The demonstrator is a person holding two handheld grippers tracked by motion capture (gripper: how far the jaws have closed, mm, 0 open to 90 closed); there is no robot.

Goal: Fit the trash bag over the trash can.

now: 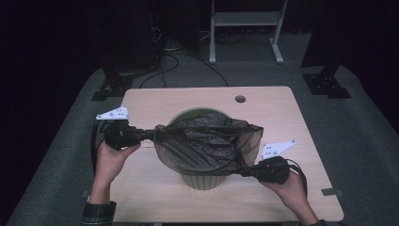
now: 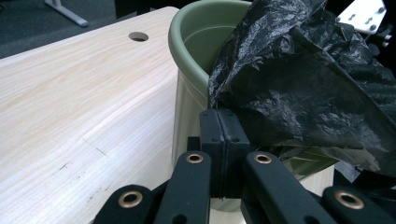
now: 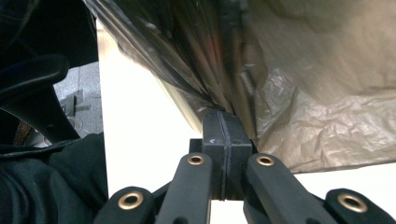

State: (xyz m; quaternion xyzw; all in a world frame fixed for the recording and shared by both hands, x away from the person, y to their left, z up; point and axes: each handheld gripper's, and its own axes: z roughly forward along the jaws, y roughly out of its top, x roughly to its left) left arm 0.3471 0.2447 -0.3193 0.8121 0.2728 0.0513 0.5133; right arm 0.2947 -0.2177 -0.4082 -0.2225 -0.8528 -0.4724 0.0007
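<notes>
A pale green waste bin point(image 1: 203, 180) stands upright in the middle of the wooden table point(image 1: 155, 101). A thin black plastic bag point(image 1: 207, 141) is stretched open over its mouth. My left gripper point(image 1: 153, 135) is shut on the bag's left edge, just outside the bin's rim point(image 2: 187, 51). The bag point(image 2: 299, 88) hangs in crumpled folds from that gripper point(image 2: 225, 116). My right gripper point(image 1: 245, 172) is shut on the bag's near right edge, beside the bin's front. In the right gripper view the film point(image 3: 327, 107) pulls taut from the pressed jaw tips point(image 3: 223, 122).
A round cable hole point(image 1: 240, 99) sits near the table's far edge. Behind the table a white metal frame point(image 1: 244, 28) stands on grey carpet, with cables on the floor and dark stands at both sides. A person's hands hold both grippers from the near side.
</notes>
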